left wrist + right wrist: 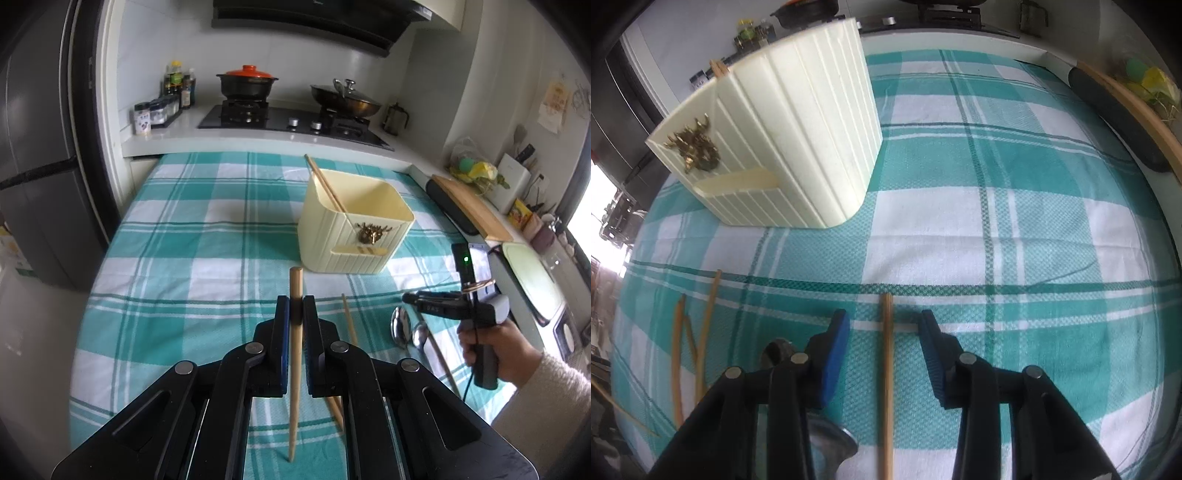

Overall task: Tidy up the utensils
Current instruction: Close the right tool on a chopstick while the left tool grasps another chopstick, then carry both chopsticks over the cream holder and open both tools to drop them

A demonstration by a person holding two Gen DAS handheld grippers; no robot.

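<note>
Clamping a wooden chopstick [295,369] between their blue pads, my left tongs [295,308] are clenched tight; the stick's blunt end pokes out past the fingertips and its thin end trails back below the jaws. Whether that thin end touches the cloth I cannot tell.

My right tongs [883,317] are released, jaws wide apart and angled down at the table. A second chopstick [885,387] lies flat on the cloth between the two fingers, touching neither pad. In the left view I see the same tongs from the side, gripped by a hand [495,362] in a pale sleeve.

Just beside the right tongs' left finger lies a metal spoon [831,439], and the left view shows two spoon bowls [400,326] under the tongs' nose. More loose chopsticks [701,350] lie further left on the cloth, some crossing one another.

Beyond all this the cream ribbed utensil holder [354,229] stands upright on the teal-and-white checked tablecloth [184,258], well apart from both tongs. A pair of chopsticks [325,184] already leans inside it, tips above the rim. A gold ornament [692,144] hangs on its front face.

Behind the table, the stove carries a black pot with an orange lid [247,79] and a lidded wok [345,98].
</note>
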